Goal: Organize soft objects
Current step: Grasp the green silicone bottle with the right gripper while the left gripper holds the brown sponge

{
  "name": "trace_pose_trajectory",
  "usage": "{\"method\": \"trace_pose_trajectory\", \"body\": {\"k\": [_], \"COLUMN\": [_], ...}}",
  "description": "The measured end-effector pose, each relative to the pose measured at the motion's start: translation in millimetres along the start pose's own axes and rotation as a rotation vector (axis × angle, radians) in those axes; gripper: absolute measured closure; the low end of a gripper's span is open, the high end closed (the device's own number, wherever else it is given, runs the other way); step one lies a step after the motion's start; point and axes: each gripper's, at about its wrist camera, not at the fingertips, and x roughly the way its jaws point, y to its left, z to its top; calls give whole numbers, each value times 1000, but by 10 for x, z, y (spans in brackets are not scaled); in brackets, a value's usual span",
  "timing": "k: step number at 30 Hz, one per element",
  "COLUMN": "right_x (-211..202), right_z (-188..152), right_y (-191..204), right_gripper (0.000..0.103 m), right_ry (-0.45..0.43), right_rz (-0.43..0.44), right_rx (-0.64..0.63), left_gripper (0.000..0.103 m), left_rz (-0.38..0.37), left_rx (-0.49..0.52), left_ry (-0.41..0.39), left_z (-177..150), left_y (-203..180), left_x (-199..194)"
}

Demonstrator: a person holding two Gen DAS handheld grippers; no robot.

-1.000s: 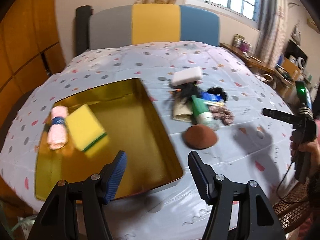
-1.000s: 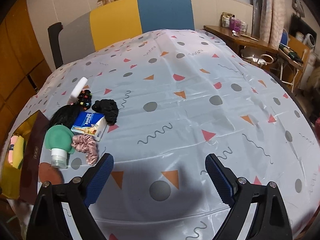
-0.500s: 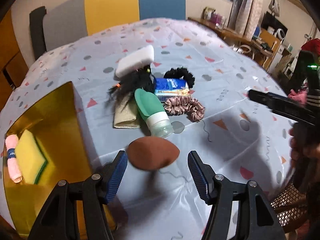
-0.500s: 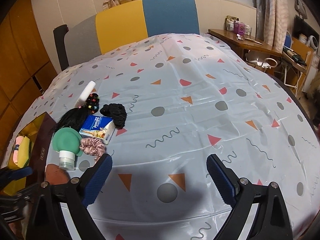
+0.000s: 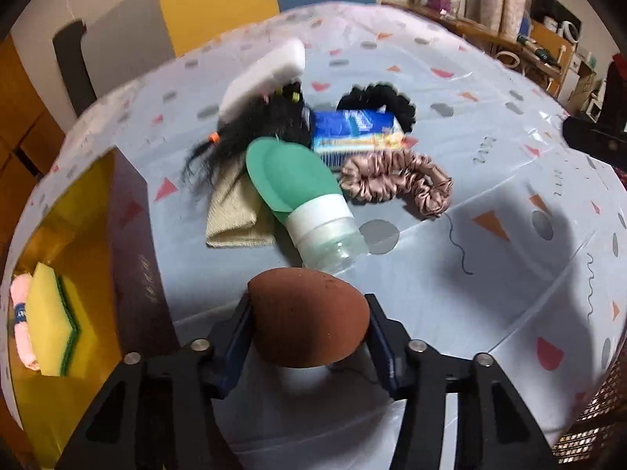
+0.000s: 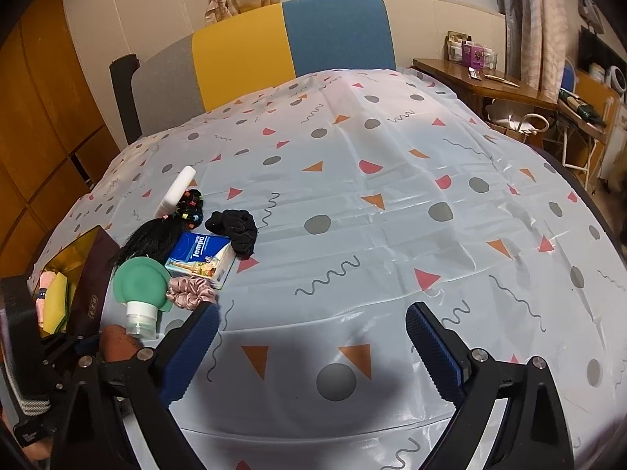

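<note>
My left gripper (image 5: 307, 329) has its pads on both sides of a brown egg-shaped sponge (image 5: 307, 319) that rests on the tablecloth. The sponge also shows in the right wrist view (image 6: 117, 346). Beyond it lie a green squeeze bottle (image 5: 298, 192), a pink scrunchie (image 5: 395, 184), a blue tissue pack (image 5: 354, 131), a black scrunchie (image 5: 378, 98), a black hairpiece (image 5: 250, 129), a white sponge (image 5: 266, 74) and a beige cloth (image 5: 235, 211). A gold box (image 5: 94, 258) at the left holds a yellow sponge (image 5: 51, 329) and a pink roll (image 5: 19, 321). My right gripper (image 6: 309, 348) is open and empty over the cloth.
A chair with grey, yellow and blue back panels (image 6: 274, 51) stands behind the table. A wooden side table (image 6: 482, 82) with clutter is at the right. The patterned tablecloth (image 6: 392, 196) covers the round table.
My left gripper has moved right from over the gold box, gone down to the brown sponge and closed around it. The right gripper has barely moved.
</note>
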Motion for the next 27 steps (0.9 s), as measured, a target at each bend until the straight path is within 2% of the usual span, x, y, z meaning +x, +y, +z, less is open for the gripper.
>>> {"method": "trace_pose_trajectory", "body": {"k": [3,9,11,14,17,19,21,27], "right_x": [37,121,147,190,248,318,439,808], "right_z": [-13,-74,-100,-137,-178,-197,-211,-200], "right_y": [22,104,157,280,476,655,824,1309], "right_gripper": [6,6,6,7,16,19,24,24], "right_ry": [17,62,81,123,167,184,210,266], "right_rz": [-4,13,50,156,264,304,336,337], "right_rx": [-15,-54,-69,-70,-59,-55,-43,-51], "left_gripper": [54,54,54,54,54,54,54,54], "left_rz": [-28,-97,-119,-150,-157,-163,-166,-165], "left_rx": [-3,-10,-20,-54,-83,-108,-130,-199], "left_ry": [-47,-188,-208,-228,-248,-267,-280,-325], "left_z": [-68,-277,-352,-459,-542,-593,-634,-758], "left_y": [13,11,38,116,197,275,349,622], "left_x": [-133,-570,-694,-864,-1017,-1128,-1201,-1420]}}
